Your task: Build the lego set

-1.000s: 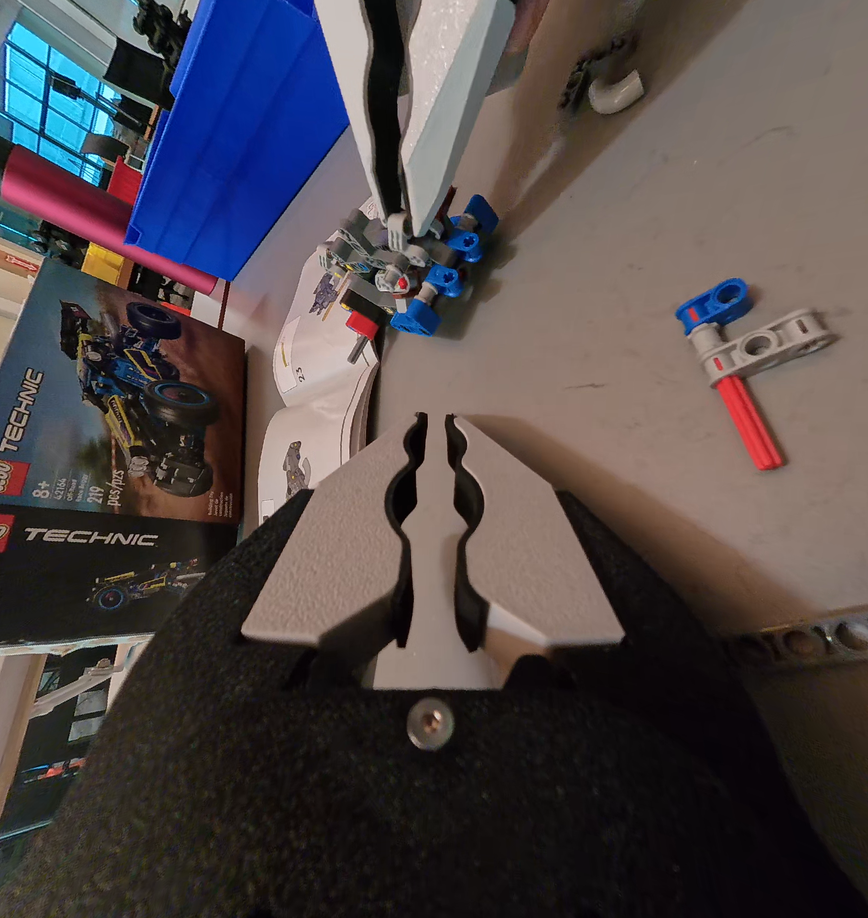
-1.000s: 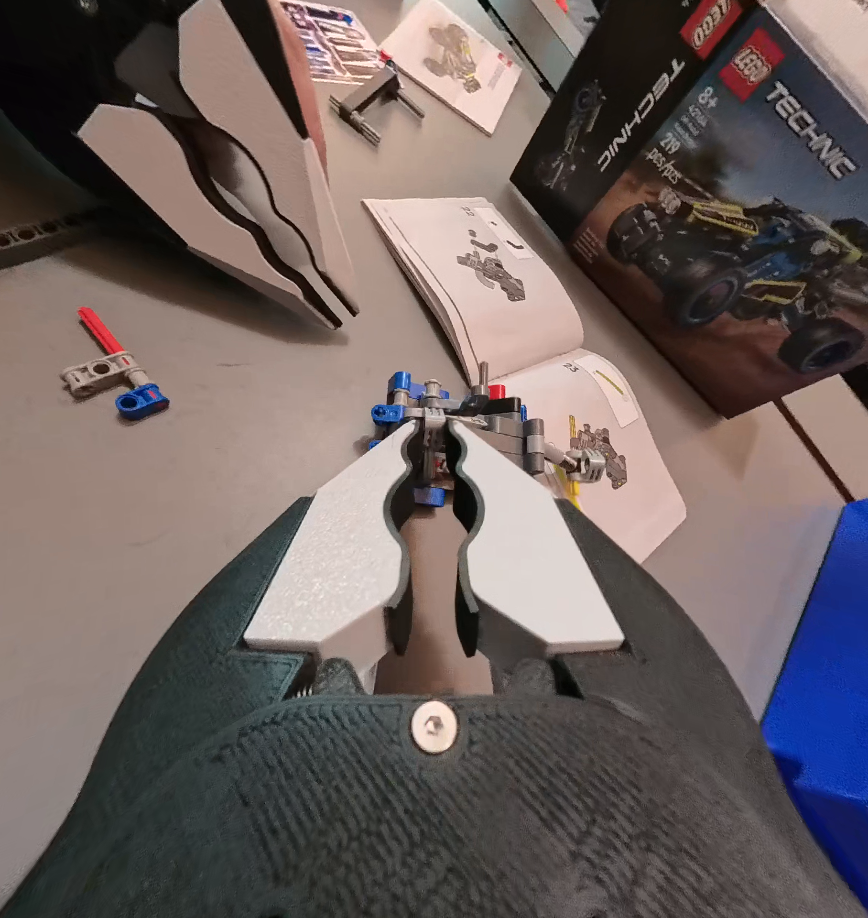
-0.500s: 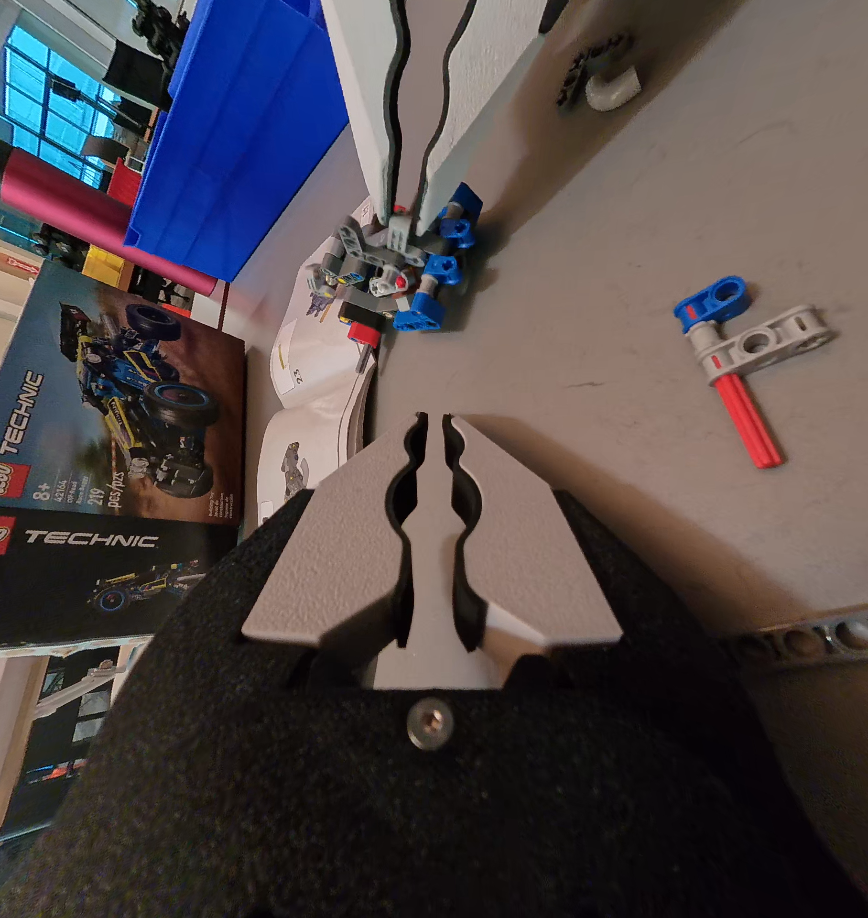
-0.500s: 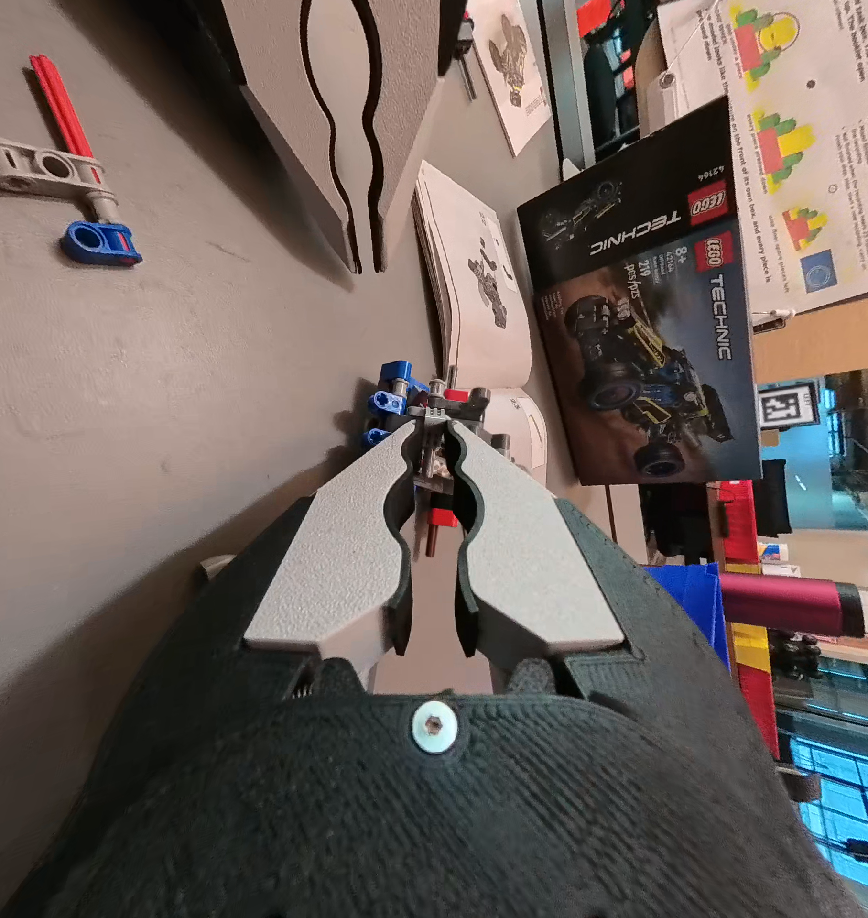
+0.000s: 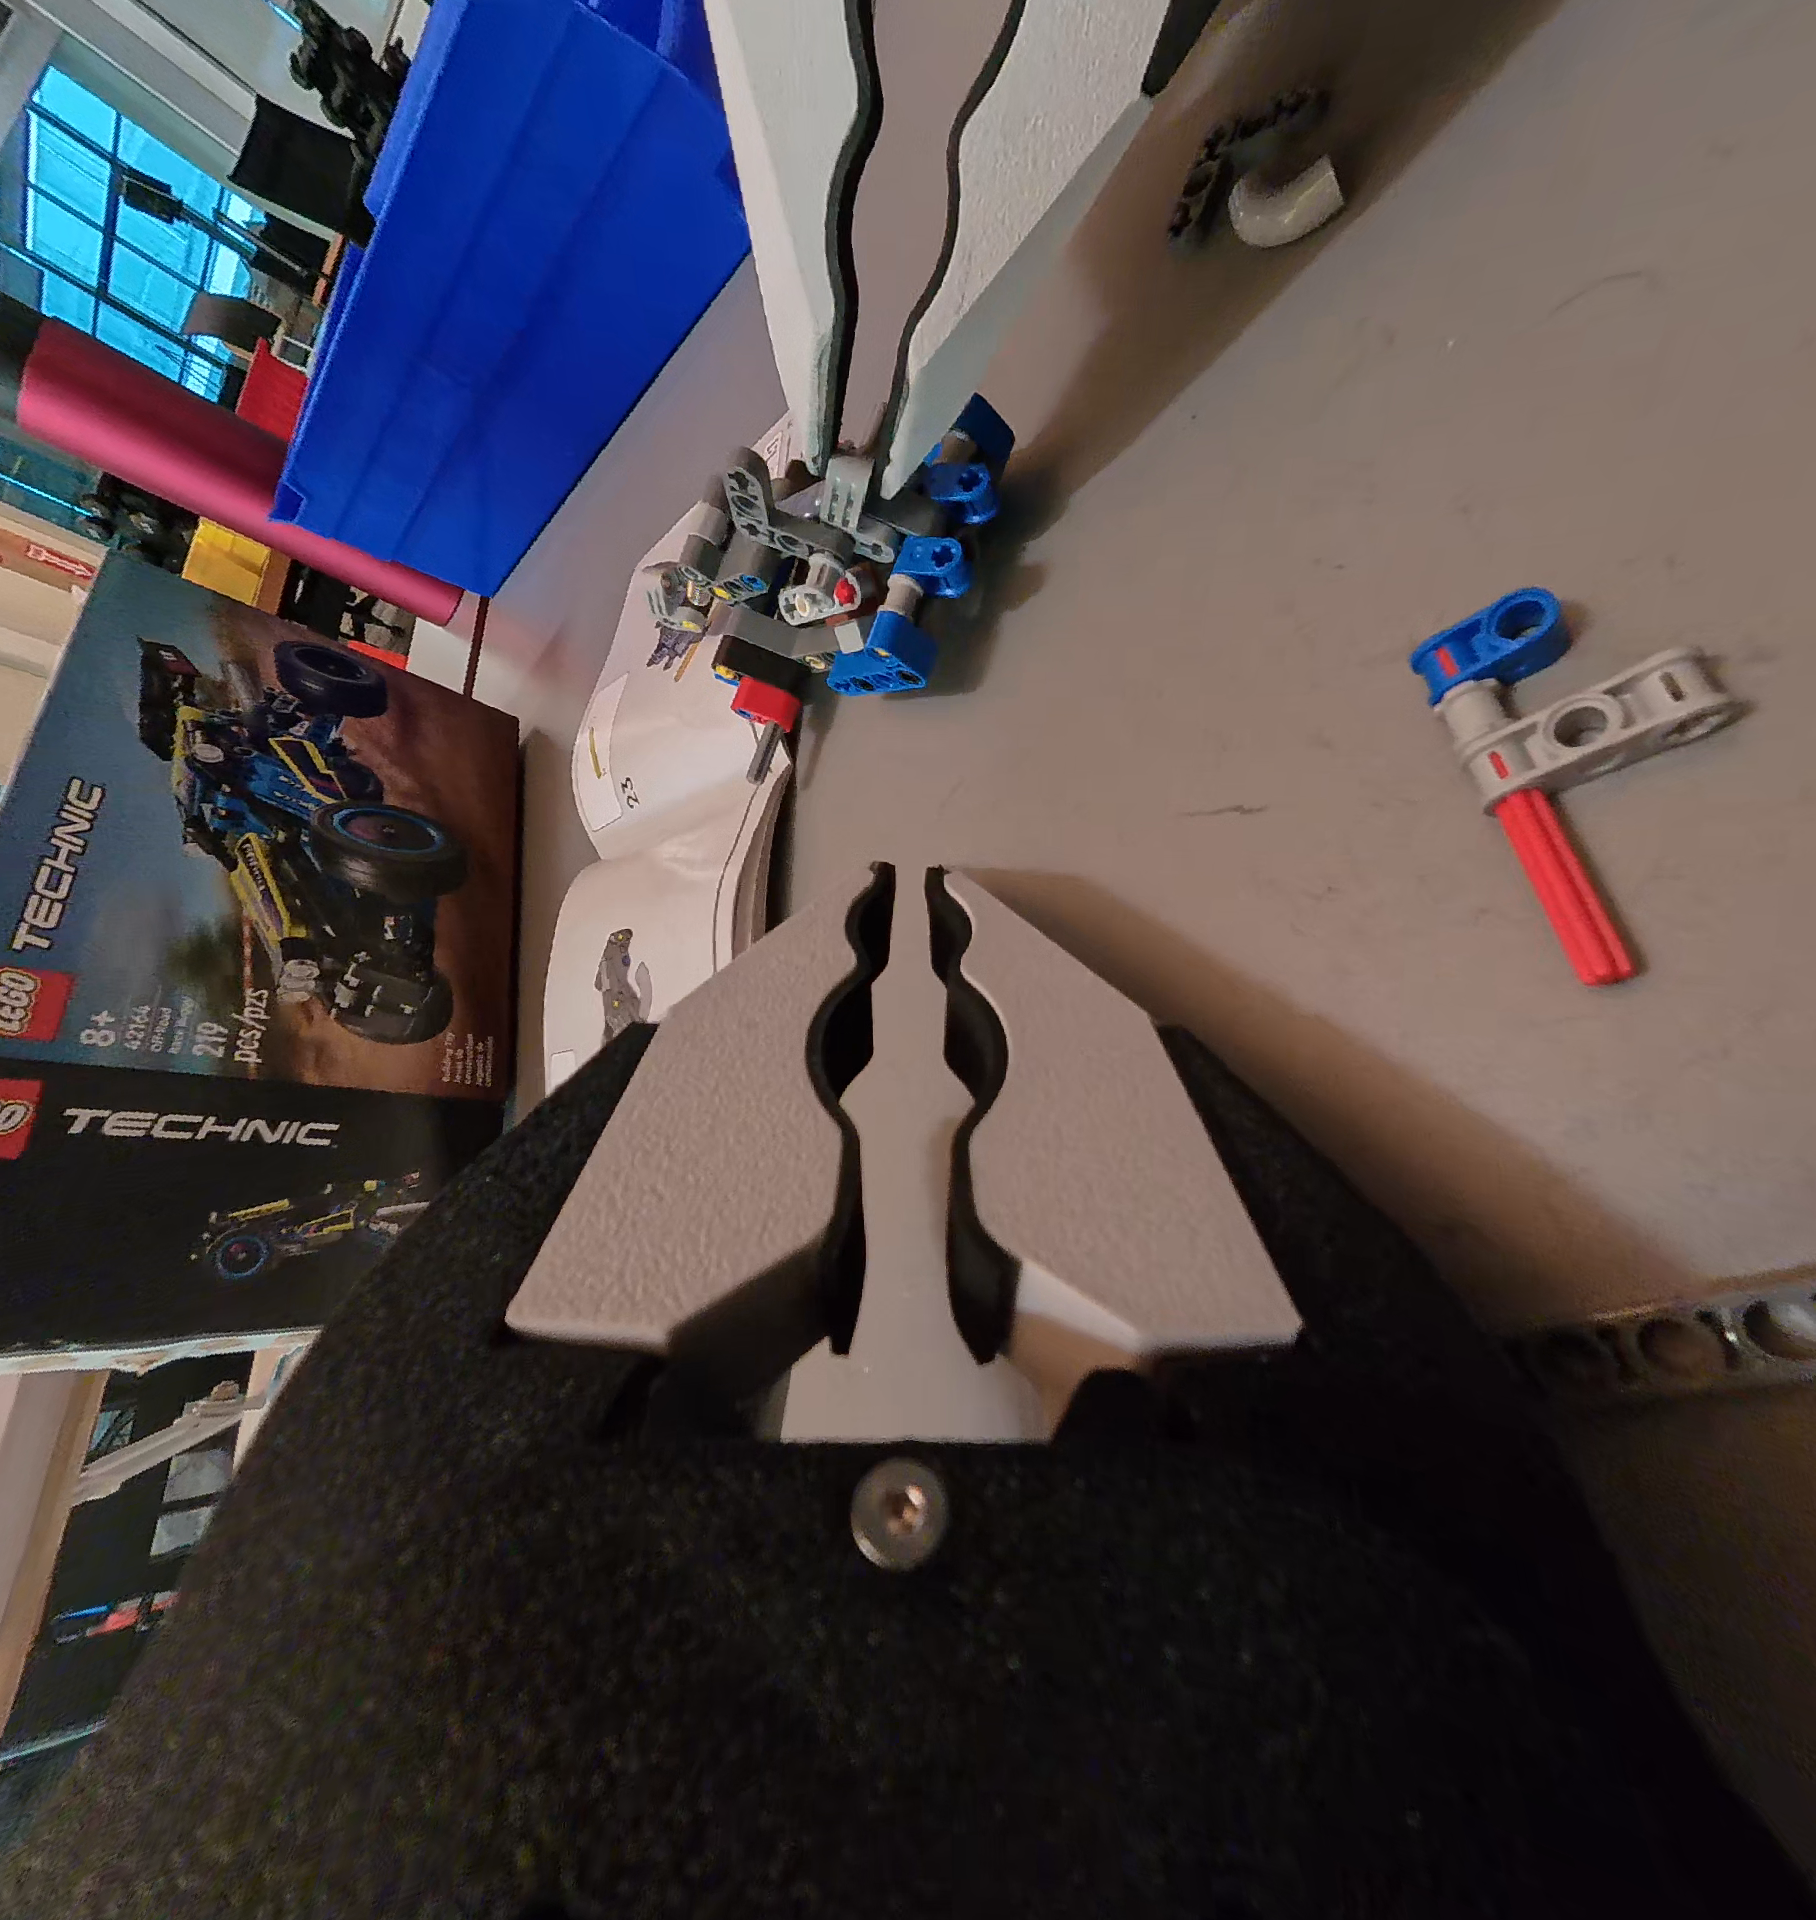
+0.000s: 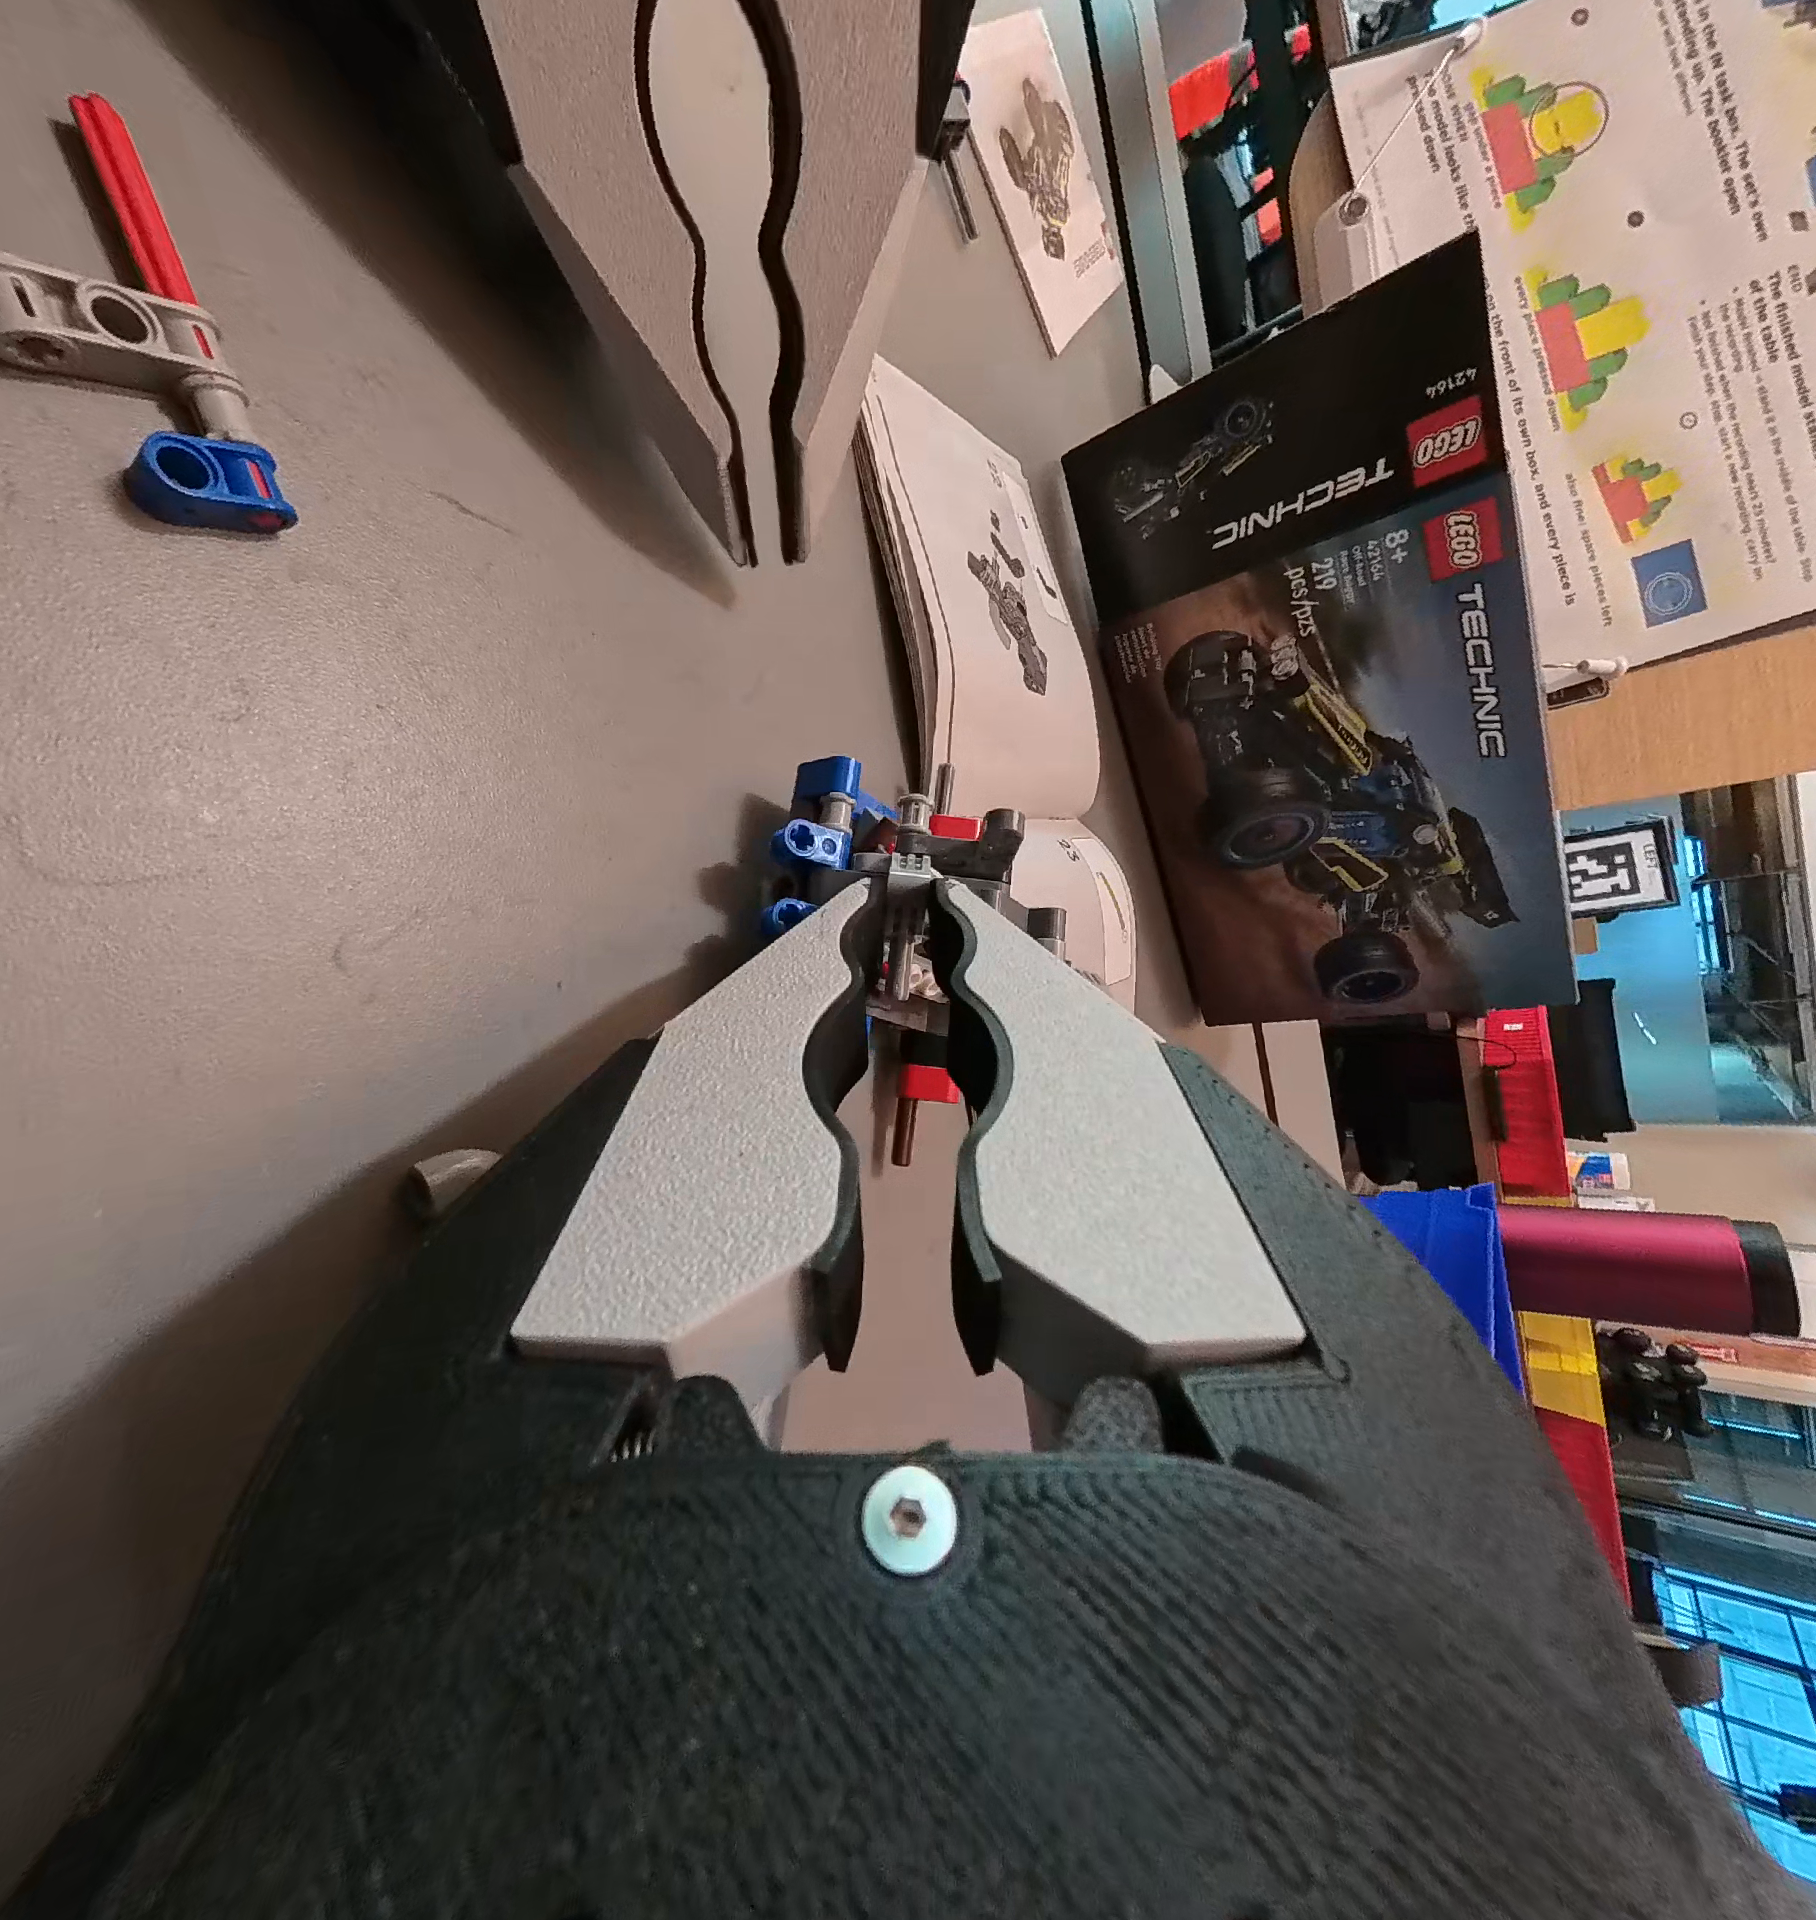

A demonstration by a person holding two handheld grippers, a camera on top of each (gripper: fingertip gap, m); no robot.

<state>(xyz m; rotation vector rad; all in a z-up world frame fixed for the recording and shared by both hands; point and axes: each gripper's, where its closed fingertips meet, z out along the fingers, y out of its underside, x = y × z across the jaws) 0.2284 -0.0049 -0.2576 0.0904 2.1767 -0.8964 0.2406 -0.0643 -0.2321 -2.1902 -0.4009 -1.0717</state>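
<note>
My right tool point(image 6: 902, 899) is clamped on a light grey toothed piece at the top of the small grey, blue and red plastic brick assembly point(image 5: 831, 582), which sits on the grey worktop point(image 5: 1299, 468) at the edge of the open white instruction booklet point(image 5: 665, 831). My left tool point(image 5: 909, 873) hangs nearer, its fingertips drawn almost together on nothing. A loose red axle with grey beam and blue connector point(image 5: 1548, 748) lies well to the right, and the printed cardboard set box point(image 5: 229, 831) lies to the left.
</note>
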